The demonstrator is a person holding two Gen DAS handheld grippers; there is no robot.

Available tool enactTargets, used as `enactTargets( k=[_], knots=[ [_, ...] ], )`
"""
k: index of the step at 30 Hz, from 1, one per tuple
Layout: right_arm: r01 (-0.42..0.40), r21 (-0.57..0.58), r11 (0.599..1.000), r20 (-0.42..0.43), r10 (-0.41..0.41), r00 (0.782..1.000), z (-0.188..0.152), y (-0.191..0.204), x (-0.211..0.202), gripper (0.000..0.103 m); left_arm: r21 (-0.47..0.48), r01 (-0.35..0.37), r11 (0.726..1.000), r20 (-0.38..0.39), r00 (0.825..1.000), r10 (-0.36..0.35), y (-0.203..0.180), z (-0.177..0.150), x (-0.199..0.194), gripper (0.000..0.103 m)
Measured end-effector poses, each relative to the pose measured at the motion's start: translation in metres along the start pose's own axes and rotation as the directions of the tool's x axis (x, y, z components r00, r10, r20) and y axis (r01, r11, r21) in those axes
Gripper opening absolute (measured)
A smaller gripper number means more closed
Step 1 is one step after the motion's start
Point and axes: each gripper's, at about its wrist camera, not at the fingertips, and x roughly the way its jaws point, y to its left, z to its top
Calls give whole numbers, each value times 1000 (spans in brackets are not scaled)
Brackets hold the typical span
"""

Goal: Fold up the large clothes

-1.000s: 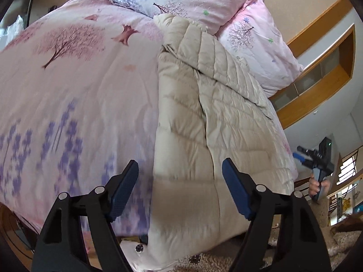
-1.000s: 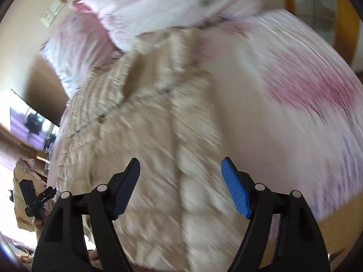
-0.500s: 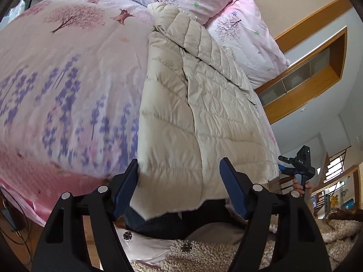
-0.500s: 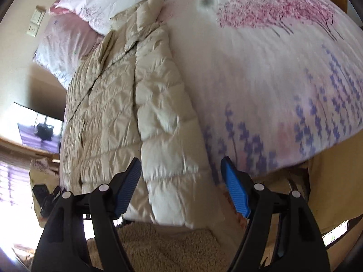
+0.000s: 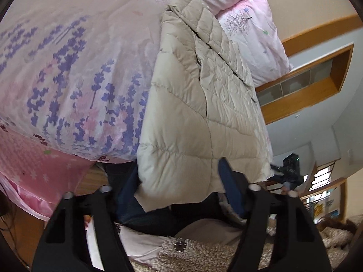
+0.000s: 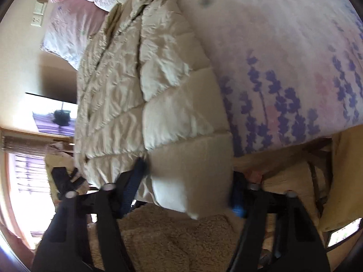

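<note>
Nearest, in the left wrist view, the left claw stands spread wide, the bottom hem of the cream puffer coat hanging between its fingers; its 3 o'clock pad lies against or just beside the hem, the 9 o'clock pad hidden behind the cloth, so released, not clenched as far as I can see. Right wrist view: the right claw likewise spread wide, a hem corner of the coat sitting between the pads, both pads touching or nearly touching cloth; some blur here, no pinch visible. Below both claws, a fleecy brown garment on the person and dark trousers. Beyond, the coat lies lengthwise on the bed, on a floral duvet with purple sprigs, hem overhanging the near edge at 6 o'clock, collar up at 12 o'clock against the pink pillows. Both sides look already turned in over the middle, giving a long narrow strip. Far off at 3 o'clock, wooden wall trim and a window. Judgement: lengthwise folds done; what is left looks like gripping the hem at both corners and carrying it up toward the collar, once or twice. About halfway.
</note>
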Motion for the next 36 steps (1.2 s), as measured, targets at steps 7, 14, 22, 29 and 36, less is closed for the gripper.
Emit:
enactTargets(
  k=[7, 14, 22, 29, 36],
  knots=[
    [-55, -99, 994, 13, 57, 998, -14, 20, -12, 15, 24, 7, 1000, 15, 1000, -8, -3, -5, -8, 18],
    [-6, -170, 985, 53, 16, 998, -14, 46, -26, 14, 92, 5, 996, 81, 997, -13, -25, 4, -23, 11],
    [37, -228, 973, 104, -13, 994, -9, 70, -39, 13, 142, -11, 990, 155, 988, -11, -42, 24, -39, 9],
    [66, -251, 966, 268, 3, 963, 3, 89, -63, 12, 175, -14, 984, 240, 970, -29, -60, 52, -50, 9],
    [150, -270, 951, 528, 16, 849, 22, 116, -92, 11, 183, -35, 982, 314, 949, -25, -77, 93, -51, 9]
  ],
)
